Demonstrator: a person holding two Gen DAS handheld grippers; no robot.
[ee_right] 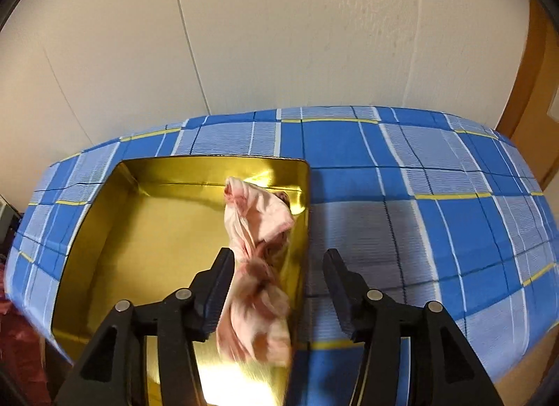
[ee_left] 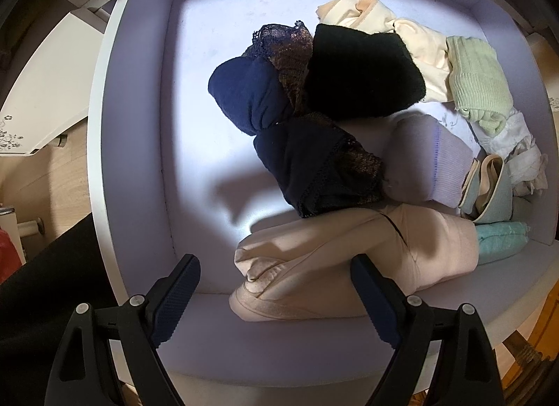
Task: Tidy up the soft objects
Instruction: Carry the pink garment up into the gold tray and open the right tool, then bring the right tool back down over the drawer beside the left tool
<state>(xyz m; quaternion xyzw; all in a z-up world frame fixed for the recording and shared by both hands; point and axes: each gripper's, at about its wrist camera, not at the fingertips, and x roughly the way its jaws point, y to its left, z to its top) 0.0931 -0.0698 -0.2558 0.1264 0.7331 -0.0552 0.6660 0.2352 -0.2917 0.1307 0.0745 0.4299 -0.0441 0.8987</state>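
Observation:
In the left wrist view a white drawer (ee_left: 139,126) holds several soft garments: a navy one (ee_left: 244,95), a black one (ee_left: 360,74), dark lace (ee_left: 314,168), cream (ee_left: 384,22), ribbed green (ee_left: 475,74), lilac (ee_left: 433,161) and turquoise (ee_left: 499,242). My left gripper (ee_left: 276,263) hangs open, pointing down over a beige garment (ee_left: 349,256) at the drawer's near edge. In the right wrist view a pink patterned cloth (ee_right: 258,228), blurred, hangs between the parted jaws of my right gripper (ee_right: 278,254) over a gold tin (ee_right: 139,231). Only the left finger touches the cloth.
The gold tin stands on a blue checked cover (ee_right: 419,196) in front of a pale wall. A wooden door frame (ee_right: 534,91) rises at the right. Beside the drawer are a white panel with a flower print (ee_left: 45,91) and a black fabric (ee_left: 45,283).

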